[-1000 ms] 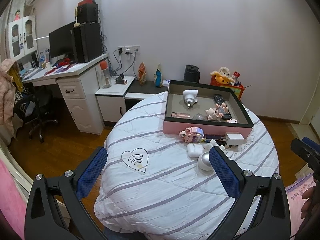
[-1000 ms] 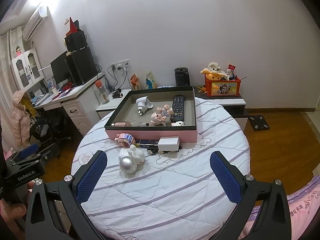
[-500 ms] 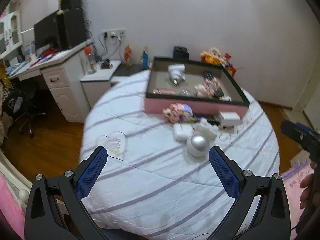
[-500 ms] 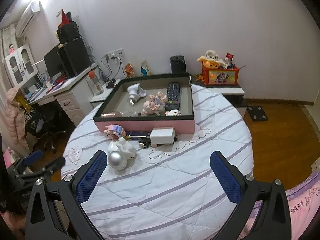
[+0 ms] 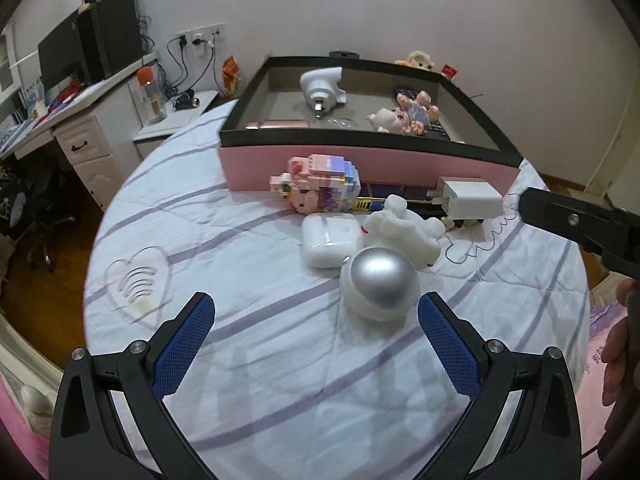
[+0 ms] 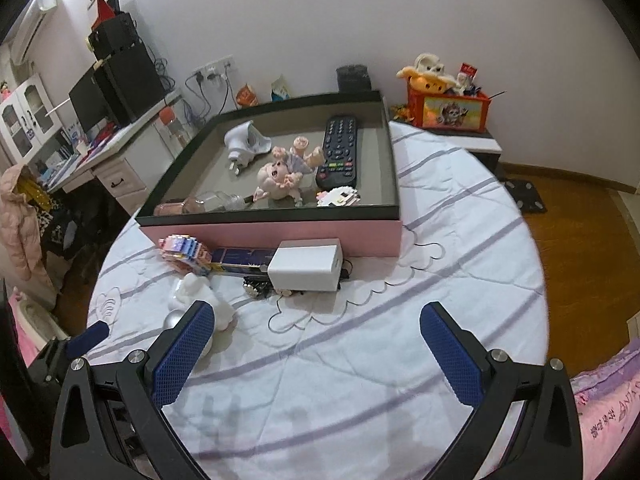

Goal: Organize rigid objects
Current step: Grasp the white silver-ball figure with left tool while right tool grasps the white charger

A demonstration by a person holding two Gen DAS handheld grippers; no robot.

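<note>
round worktop (image 5: 248, 360), white quilted cover with lilac stripes. pink tray (image 6: 280, 232), dark rim, at the far side; inside it: remote (image 6: 339, 151), pink pig figure (image 6: 280, 178), white plug adapter (image 6: 244, 142), small block figure (image 6: 338, 197). in front of the tray, loose on the cover: pastel block toy (image 5: 316, 184), white charger (image 5: 470, 199), earbud case (image 5: 328, 240), white figurine (image 5: 400, 232), silver-domed white gadget (image 5: 380, 284). left tongs (image 5: 316, 332) spread wide, empty, just short of the silver-domed gadget. right tongs (image 6: 316, 340) spread wide, empty, near the charger.
</note>
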